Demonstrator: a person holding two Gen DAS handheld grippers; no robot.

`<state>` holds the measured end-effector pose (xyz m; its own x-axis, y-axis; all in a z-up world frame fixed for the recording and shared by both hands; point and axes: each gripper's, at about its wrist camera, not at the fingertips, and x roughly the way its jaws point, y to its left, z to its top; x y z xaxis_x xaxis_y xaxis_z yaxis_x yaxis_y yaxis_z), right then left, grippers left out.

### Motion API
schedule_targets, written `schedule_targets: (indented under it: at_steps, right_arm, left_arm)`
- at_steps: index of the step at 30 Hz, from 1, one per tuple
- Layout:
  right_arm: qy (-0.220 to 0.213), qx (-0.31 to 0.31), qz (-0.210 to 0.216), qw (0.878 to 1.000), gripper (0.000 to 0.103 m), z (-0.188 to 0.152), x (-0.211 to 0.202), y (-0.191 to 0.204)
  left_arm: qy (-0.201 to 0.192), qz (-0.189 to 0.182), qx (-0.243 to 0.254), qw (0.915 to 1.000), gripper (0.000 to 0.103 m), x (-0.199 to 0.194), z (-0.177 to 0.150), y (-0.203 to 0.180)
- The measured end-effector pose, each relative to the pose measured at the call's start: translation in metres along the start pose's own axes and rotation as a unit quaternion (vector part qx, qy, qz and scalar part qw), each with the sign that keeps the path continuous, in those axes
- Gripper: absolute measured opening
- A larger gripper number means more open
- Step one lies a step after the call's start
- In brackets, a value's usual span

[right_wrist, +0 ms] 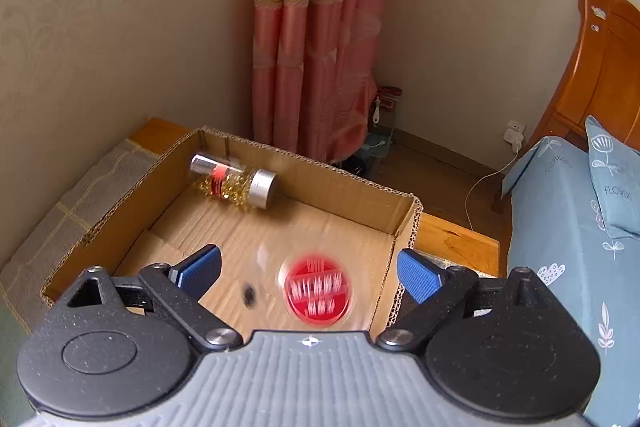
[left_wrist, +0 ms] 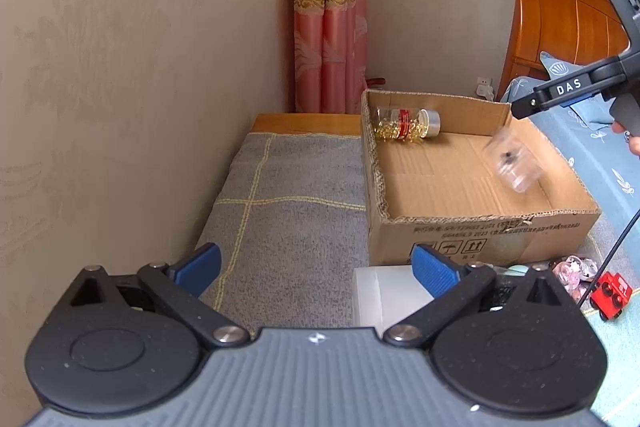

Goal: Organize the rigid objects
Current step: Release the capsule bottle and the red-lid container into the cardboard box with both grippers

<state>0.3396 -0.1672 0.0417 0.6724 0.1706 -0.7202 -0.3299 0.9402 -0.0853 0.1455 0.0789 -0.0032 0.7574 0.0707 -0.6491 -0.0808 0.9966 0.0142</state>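
Note:
An open cardboard box (left_wrist: 480, 227) (right_wrist: 406, 223) stands on a grey cloth. A clear bottle of gold capsules with a silver cap (left_wrist: 408, 123) (right_wrist: 234, 183) lies on its side at the box's far end. A clear round case with a red base (right_wrist: 318, 291) appears blurred below my right gripper (right_wrist: 308, 271), apart from its fingers, over the box floor; it also shows blurred in the left wrist view (left_wrist: 512, 163). My right gripper is open and empty above the box. My left gripper (left_wrist: 316, 267) is open and empty, low over the cloth beside the box.
A white block (left_wrist: 380, 295) lies in front of the box. A red toy car (left_wrist: 610, 293) and pink-clear trinkets (left_wrist: 574, 269) lie at right. A wall runs along the left. A bed with blue bedding (right_wrist: 560, 227) and a wooden headboard (left_wrist: 568, 11) stands at right.

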Motion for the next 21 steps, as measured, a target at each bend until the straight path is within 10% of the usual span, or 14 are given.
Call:
schedule_targets:
  at_steps: [21]
  right_arm:
    - [-0.021, 0.035, 0.034, 0.999, 0.103, -0.102, -0.078, -0.006]
  left_arm:
    - [0.001, -0.018, 0.025, 0.9995, 0.101, -0.019, -0.018, -0.026]
